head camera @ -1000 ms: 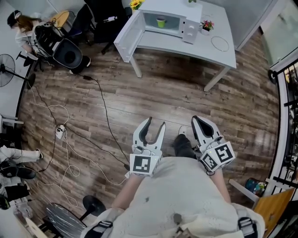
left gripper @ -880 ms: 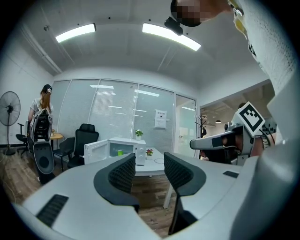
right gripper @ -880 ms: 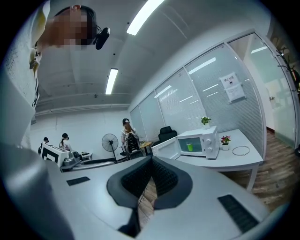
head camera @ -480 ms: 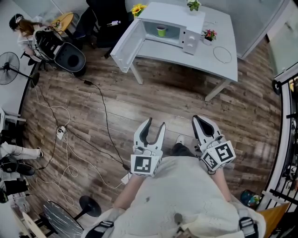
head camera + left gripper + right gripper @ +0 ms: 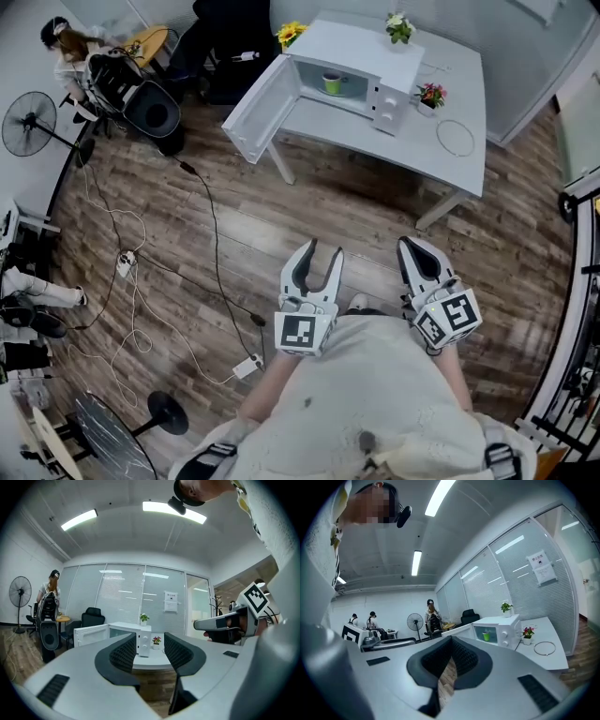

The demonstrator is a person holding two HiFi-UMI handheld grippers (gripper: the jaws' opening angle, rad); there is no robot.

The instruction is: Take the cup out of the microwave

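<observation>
1. Wood floor (image 5: 328, 206) fills most of the head view, with cables (image 5: 211, 234) trailing over its left part.
2. A white table (image 5: 450, 103) stands at the far end, well apart from both grippers.
3. The person's pale shirt (image 5: 375, 394) fills the bottom of the head view, just behind the grippers.
4. A white microwave (image 5: 361, 47) sits on the table's left part, its door (image 5: 258, 103) swung wide open to the left.
5. A fan (image 5: 26, 122) stands at the far left.
6. The left gripper (image 5: 323, 247) is held level above the floor. Its jaws stand apart with nothing between them, and the microwave shows far off through the gap.
7. The right gripper (image 5: 413, 246), beside it, has its jaws together and holds nothing.
8. A wire ring (image 5: 457, 138) lies flat on the table, right of the microwave.
9. One small plant (image 5: 399, 26) stands on top of the microwave, another (image 5: 431, 94) on the table just beside it.
10. The green cup (image 5: 332, 83) stands upright inside the microwave, near the middle of the cavity.
</observation>
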